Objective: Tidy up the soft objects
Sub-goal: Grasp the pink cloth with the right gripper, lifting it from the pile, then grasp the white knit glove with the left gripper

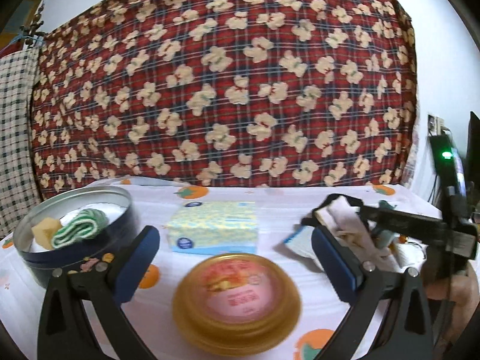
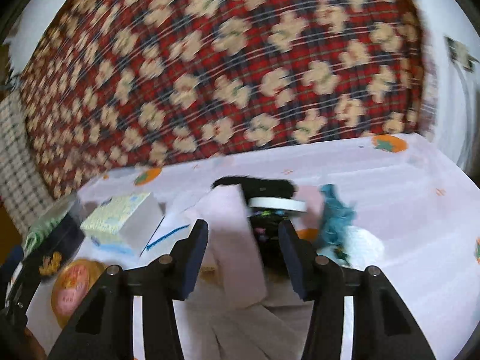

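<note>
In the left wrist view my left gripper (image 1: 235, 265) is open, with nothing between its blue pads, just above a gold round lid (image 1: 237, 303) with a pink label. To the left, a round tin (image 1: 90, 252) holds a green-and-white knitted piece (image 1: 79, 229) and a yellow sponge (image 1: 45, 231). My right gripper (image 2: 243, 255) is open around a pale pink foam block (image 2: 234, 240). Its left pad lies against the block and a gap shows at the right pad. From the left wrist view the right gripper (image 1: 336, 213) stands at the right with that pale block inside it.
A tissue pack (image 1: 213, 228) sits mid-table. Beyond the foam block lie a black object with a white ring (image 2: 276, 204), teal yarn (image 2: 333, 219) and a white ball (image 2: 364, 244). A red patterned quilt (image 1: 225, 75) walls the table's far edge. A person's hand shows at the far right.
</note>
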### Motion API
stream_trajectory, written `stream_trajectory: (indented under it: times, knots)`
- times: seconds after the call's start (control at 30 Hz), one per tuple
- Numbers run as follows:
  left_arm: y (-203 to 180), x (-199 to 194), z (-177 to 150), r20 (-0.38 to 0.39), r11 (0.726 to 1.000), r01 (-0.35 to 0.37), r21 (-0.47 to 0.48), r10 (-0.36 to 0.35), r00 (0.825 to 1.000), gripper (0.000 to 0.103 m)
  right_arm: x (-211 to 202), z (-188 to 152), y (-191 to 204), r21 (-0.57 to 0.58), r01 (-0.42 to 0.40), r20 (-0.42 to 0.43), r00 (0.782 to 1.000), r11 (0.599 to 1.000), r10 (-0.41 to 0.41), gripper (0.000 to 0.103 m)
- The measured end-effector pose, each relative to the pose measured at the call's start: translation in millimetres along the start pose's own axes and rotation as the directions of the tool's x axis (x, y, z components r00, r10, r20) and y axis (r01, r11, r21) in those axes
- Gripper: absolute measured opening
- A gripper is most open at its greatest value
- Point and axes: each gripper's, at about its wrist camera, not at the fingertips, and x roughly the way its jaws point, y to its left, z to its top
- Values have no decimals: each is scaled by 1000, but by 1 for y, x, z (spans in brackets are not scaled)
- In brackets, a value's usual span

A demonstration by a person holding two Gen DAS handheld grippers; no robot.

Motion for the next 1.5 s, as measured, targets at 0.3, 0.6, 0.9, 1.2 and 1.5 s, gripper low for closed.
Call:
stream_trajectory:
  times: [0.3, 0.6, 0.9, 1.2, 1.5]
  knots:
    - [-10, 6, -1, -38, 1000, 1, 7, 0, 999, 103, 52, 3, 13, -73, -40, -198, 980, 997, 24, 37]
    - [-16, 11, -1, -62, 1000, 1, 29, 1, 998, 103, 13, 10, 3, -34, -112, -37, 993, 993, 111, 10]
    - [-40, 14, -2, -67, 997, 44, 67, -39, 997, 103, -44, 28, -19, 24, -117, 248, 963, 993, 108, 10]
    - [-109, 52, 4, -208, 989, 132, 60, -117, 971, 102, -64, 30, -31, 34, 55, 353, 933, 998, -63, 11]
    - [-125, 120, -9, -436, 994, -75, -80, 32, 900, 99, -71, 31, -60, 146, 19, 357, 931, 989, -70, 11]
